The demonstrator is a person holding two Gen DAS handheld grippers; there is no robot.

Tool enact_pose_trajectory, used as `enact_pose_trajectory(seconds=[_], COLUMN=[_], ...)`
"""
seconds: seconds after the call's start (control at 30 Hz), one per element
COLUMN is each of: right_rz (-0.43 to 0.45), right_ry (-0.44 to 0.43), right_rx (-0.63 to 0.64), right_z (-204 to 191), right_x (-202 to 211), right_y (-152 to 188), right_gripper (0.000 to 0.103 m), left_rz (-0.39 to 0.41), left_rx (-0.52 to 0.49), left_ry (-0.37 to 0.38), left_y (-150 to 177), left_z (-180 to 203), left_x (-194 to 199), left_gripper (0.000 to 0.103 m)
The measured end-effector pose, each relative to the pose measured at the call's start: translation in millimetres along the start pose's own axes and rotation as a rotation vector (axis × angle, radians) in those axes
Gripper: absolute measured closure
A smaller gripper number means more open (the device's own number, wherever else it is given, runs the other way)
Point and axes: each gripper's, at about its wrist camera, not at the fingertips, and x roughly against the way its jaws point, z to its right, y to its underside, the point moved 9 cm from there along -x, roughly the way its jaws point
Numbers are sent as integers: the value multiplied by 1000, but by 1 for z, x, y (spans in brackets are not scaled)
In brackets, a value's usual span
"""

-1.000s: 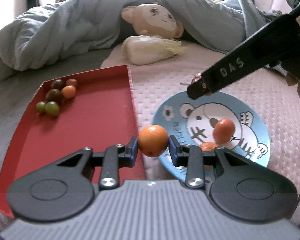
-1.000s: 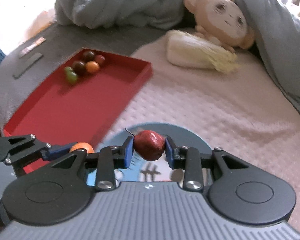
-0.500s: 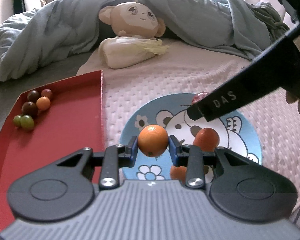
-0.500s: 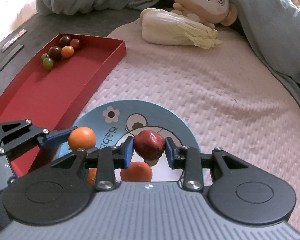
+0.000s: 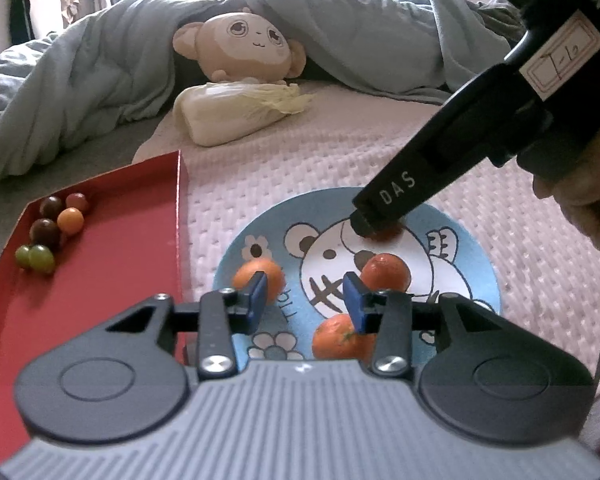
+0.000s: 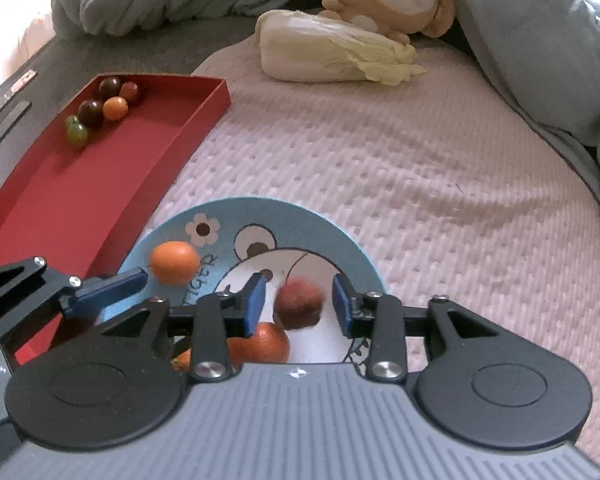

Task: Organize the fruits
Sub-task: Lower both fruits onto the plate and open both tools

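Observation:
My left gripper (image 5: 305,300) hangs over the blue bear plate (image 5: 480,264) with its jaws opening and nothing between them. The small orange (image 5: 256,278) it carried lies on the plate just behind its left pad. Two more oranges (image 5: 386,274) (image 5: 340,338) rest on the plate. My right gripper (image 6: 299,305) is also opening over the plate (image 6: 300,208). The dark red fruit (image 6: 300,306) sits blurred between its pads, with a gap on each side. In the left wrist view that fruit (image 5: 386,234) shows under the right gripper's tip.
A red tray (image 5: 100,280) lies left of the plate, with several small round fruits (image 5: 52,232) in its far corner. Beyond, on the pink quilted mat, are a napa cabbage (image 6: 332,56), a plush monkey (image 5: 240,46) and a blue duvet. A hand holds the right gripper.
Both grippers moved over the plate and their jaws parted. The orange left the left pads and dropped to the plate's left side. The red fruit came free of the right pads.

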Motion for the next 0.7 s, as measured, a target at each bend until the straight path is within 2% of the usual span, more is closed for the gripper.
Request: enact_pose_trajectory(seconds=[0.17,0.27,0.33,0.37,0.47,0.7], right_rz=[31,50,65,72,84,110], right_ry=[-5,-8,-12,-14,-20,-55], right_rx=[-6,-5,-12,-16,-22,-6], right_z=[-1,-2,-3,-3,-6,-23], right_x=[5,7,9,10,11,11], right_y=[-6,-9,-12,-14,-18,-28], right_gripper=[43,41,41,41,40,38], left_rz=[-8,-16,-8,8,23,33], left_rx=[17,29,43,51,77,78], left_ry=[8,7,0,-1,12,-13], left_y=[0,1,0,-1,-3,-5], left_z=[-1,-3,-5,-7,-11,-23], left_x=[0,-1,1,3,8,13], left_gripper=[59,57,35,34,33,33])
